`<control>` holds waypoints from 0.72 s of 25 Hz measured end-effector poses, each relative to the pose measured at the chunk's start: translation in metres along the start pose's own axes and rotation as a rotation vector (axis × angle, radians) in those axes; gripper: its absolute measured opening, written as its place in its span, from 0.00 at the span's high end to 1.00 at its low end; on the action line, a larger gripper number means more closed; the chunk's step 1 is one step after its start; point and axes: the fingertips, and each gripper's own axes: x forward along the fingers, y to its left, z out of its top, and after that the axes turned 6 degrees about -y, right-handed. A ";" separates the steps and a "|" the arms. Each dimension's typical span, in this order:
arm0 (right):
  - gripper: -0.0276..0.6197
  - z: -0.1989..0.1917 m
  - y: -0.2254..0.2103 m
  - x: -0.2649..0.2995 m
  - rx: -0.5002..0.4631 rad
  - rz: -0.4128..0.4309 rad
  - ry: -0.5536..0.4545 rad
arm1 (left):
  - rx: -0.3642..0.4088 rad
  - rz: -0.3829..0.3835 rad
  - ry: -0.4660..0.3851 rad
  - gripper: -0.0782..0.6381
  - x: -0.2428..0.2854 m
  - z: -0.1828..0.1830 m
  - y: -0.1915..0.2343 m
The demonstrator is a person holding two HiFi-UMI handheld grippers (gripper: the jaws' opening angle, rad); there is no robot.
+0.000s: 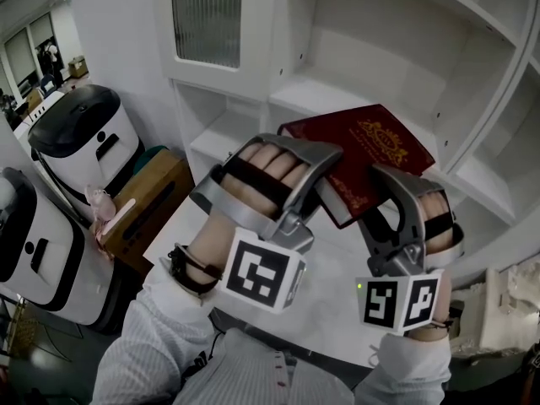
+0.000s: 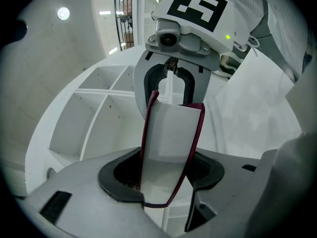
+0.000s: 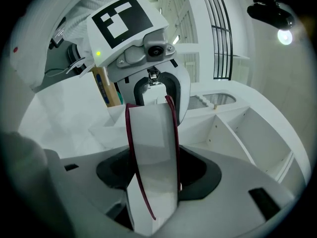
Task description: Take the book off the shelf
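Closest to the person, above a white surface (image 1: 333,315), the left gripper (image 1: 314,199) and the right gripper (image 1: 373,213) point toward each other. Each is pinching one end of the dark red book (image 1: 371,142). In the left gripper view the jaws press on the two covers, with the pale page block (image 2: 168,133) standing between them, and the right gripper view shows the same hold from the far end (image 3: 153,138). Gripping it at both ends probably shares the weight and keeps the covers from falling open. The book hangs in the air between the grippers, tilted, with its gold-stamped cover facing up. It sits just in front of the white shelf (image 1: 337,91) and touches none of its boards, so it looks to be already off the shelf.
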 end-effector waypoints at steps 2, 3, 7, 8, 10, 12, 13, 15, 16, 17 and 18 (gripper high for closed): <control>0.59 0.004 0.004 -0.012 0.005 -0.002 -0.015 | 0.002 0.000 0.009 0.54 -0.008 0.011 -0.004; 0.60 0.005 0.008 -0.020 0.006 -0.005 -0.021 | 0.007 -0.002 0.016 0.54 -0.013 0.017 -0.008; 0.59 0.012 0.017 -0.043 0.003 -0.012 -0.042 | 0.018 0.006 0.032 0.54 -0.028 0.038 -0.015; 0.59 0.014 0.016 -0.044 0.004 -0.011 -0.047 | 0.017 0.008 0.034 0.54 -0.030 0.039 -0.013; 0.59 0.018 0.013 -0.046 0.008 -0.007 -0.054 | 0.019 0.005 0.038 0.54 -0.034 0.040 -0.010; 0.59 0.019 0.012 -0.049 0.017 0.001 -0.055 | 0.022 -0.006 0.041 0.54 -0.037 0.042 -0.010; 0.60 0.019 0.013 -0.050 0.024 0.008 -0.055 | 0.020 -0.016 0.039 0.54 -0.038 0.043 -0.011; 0.60 0.019 0.015 -0.052 0.039 0.024 -0.054 | 0.010 -0.036 0.033 0.54 -0.038 0.044 -0.014; 0.60 0.018 0.017 -0.053 0.045 0.033 -0.052 | 0.003 -0.046 0.029 0.54 -0.037 0.044 -0.016; 0.60 0.017 0.019 -0.054 0.051 0.043 -0.049 | -0.006 -0.056 0.026 0.54 -0.037 0.045 -0.018; 0.60 0.016 0.023 -0.056 0.058 0.053 -0.045 | -0.015 -0.066 0.022 0.54 -0.036 0.048 -0.022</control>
